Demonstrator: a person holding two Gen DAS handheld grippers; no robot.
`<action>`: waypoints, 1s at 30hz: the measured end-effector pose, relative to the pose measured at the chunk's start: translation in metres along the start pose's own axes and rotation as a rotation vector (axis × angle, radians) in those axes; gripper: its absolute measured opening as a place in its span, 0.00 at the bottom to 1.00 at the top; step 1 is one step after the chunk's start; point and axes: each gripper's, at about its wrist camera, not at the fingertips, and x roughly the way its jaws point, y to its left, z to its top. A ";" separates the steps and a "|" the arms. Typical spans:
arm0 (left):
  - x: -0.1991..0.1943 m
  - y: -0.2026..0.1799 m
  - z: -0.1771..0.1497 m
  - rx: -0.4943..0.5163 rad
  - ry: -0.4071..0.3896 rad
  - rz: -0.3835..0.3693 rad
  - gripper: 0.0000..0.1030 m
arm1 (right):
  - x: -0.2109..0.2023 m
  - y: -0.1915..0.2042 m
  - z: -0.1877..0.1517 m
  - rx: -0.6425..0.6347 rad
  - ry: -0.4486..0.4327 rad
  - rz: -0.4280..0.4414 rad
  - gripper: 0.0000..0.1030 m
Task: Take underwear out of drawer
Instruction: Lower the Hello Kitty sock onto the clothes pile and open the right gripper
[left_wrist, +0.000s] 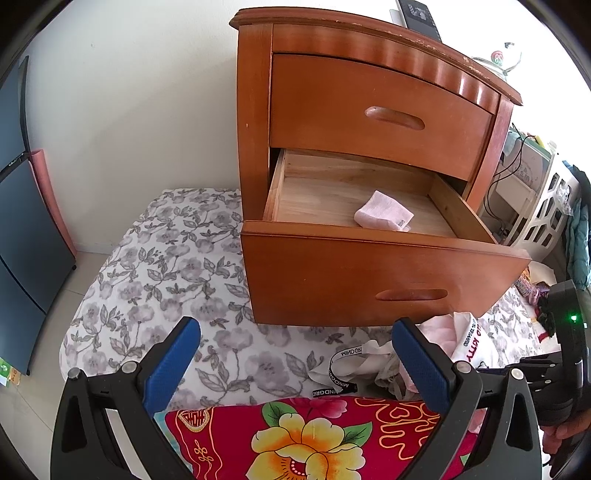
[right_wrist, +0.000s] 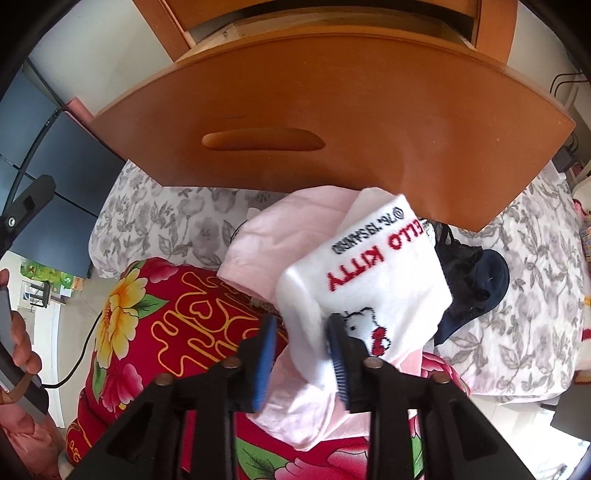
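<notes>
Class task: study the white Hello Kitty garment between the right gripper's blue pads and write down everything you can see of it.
The white Hello Kitty garment is soft knit cloth, printed with red lettering, small black text and a cat face with a red bow. It lies crumpled on a pink garment on the bed, before the open drawer's front. One fold sits between the pads of the right gripper, which stand apart; a dark garment lies beside it.

The nightstand (left_wrist: 354, 110) is orange-brown wood. The folded garment (left_wrist: 384, 216) in its drawer is pale pink. The white sock (right_wrist: 369, 280) bears red lettering. The bedsheet (left_wrist: 166, 266) shows grey flowers; the pillow (left_wrist: 314, 439) is red with yellow blooms.
</notes>
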 end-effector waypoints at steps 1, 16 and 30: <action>0.000 0.000 0.000 0.000 0.000 0.000 1.00 | -0.001 0.001 0.000 -0.004 -0.003 -0.005 0.36; 0.000 0.000 0.000 0.000 -0.003 0.000 1.00 | -0.024 -0.001 0.002 0.014 -0.046 -0.086 0.59; 0.001 0.001 -0.001 -0.003 -0.003 0.003 1.00 | -0.033 -0.015 0.004 0.051 -0.096 -0.130 1.00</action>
